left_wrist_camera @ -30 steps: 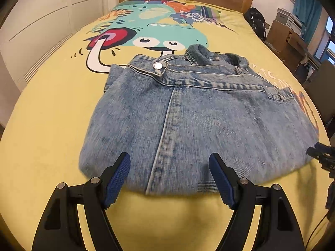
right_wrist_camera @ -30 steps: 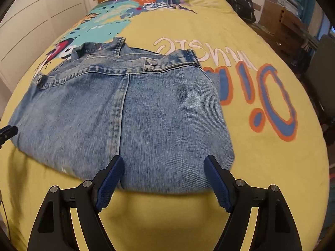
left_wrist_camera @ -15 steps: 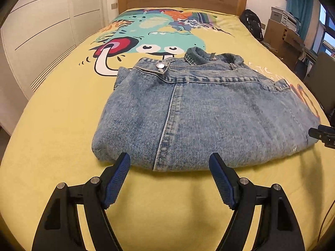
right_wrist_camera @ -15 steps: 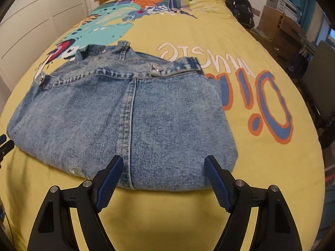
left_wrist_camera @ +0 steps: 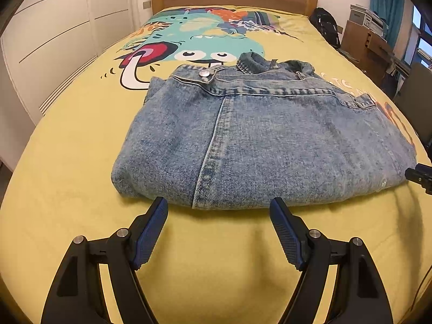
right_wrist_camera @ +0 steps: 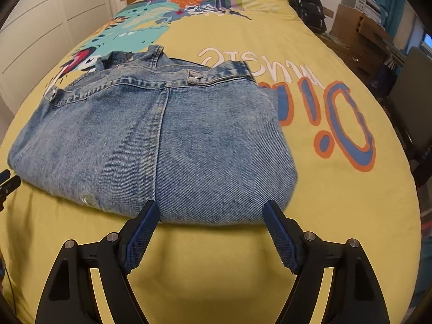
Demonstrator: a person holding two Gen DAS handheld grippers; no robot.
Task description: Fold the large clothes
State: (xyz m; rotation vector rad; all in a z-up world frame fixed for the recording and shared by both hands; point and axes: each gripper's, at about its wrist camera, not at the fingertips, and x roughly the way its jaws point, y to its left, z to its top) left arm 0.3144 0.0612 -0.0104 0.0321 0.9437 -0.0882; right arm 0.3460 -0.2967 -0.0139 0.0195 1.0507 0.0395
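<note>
Folded denim jacket (left_wrist_camera: pixel 259 140) laid flat on yellow bed cover (left_wrist_camera: pixel 67 162), left claw (left_wrist_camera: pixel 218 210) spread wide and empty just before its near edge, right claw (right_wrist_camera: pixel 210 213) likewise spread, nothing pinched.

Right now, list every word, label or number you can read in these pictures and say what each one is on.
"music", upside down in white letters, on the yellow bedspread beyond the denim jacket.
"Oi!" or similar, big blue and orange letters on the bedspread, also upside down; reading uncertain.
White marks on the black bag at the head of the bed: too small to read.
Metal buttons on the jacket: any stamping too blurred.
</note>
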